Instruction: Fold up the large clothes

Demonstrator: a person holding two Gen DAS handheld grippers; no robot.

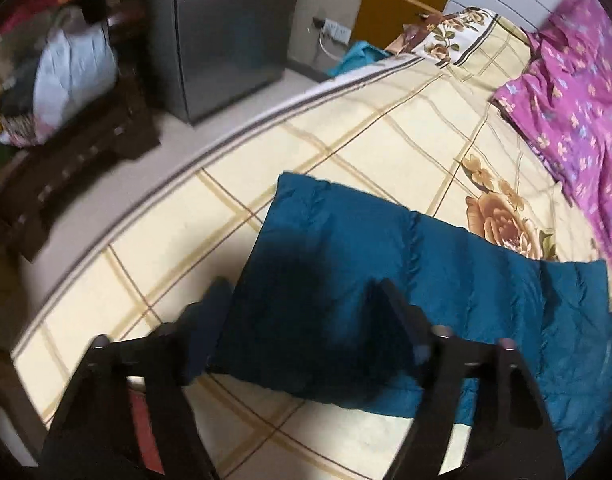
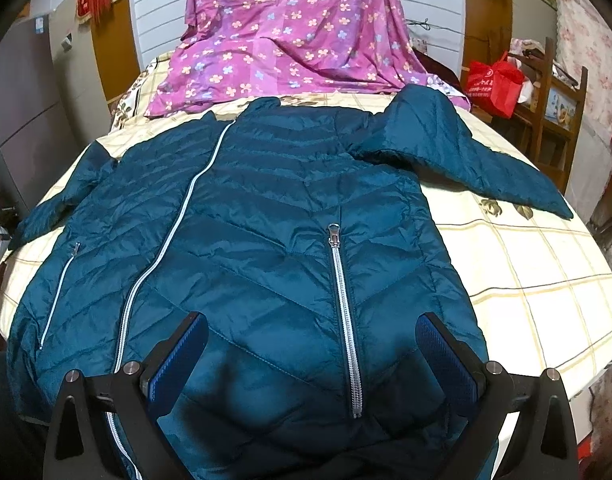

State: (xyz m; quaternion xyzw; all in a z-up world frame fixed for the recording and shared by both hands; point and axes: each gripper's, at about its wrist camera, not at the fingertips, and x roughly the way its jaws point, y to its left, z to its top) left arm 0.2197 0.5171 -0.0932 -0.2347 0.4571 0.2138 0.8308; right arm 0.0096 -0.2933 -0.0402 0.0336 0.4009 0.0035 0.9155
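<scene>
The teal puffer jacket (image 2: 273, 248) lies spread front-up on the bed (image 2: 546, 280), hem toward the person, collar toward the purple floral sheet (image 2: 289, 28) at the far end. Its long axis runs straight away from the right tool (image 2: 312, 356), which hangs over the hem with its blue pads wide apart, nothing between them, the pocket zipper (image 2: 342, 312) running up almost dead centre between the fingers.

Over on the other side, the left tool (image 1: 306, 320) is down over the jacket's sleeve (image 1: 386, 280), which stretches out from the body toward the bed's edge. The sleeve's cuff end lies just ahead of the tips, and its length runs off to the right in that view, back toward the jacket's body. The jaws stand partly spread, straddling the cuff end with one finger at its outer edge and the other over the fabric (the picture is smeared here, so whether the pads actually press on cloth cannot be told; it looks like they do not yet).

That is the relation that matters: the left tool is the nearer one to this sleeve, and the sleeve lies crosswise to the body. The likely step is a pinch at the cuff and a carry inward across the chest. The opposite sleeve (image 2: 466, 160) lies angled out to the right, well apart from either tool.
</scene>
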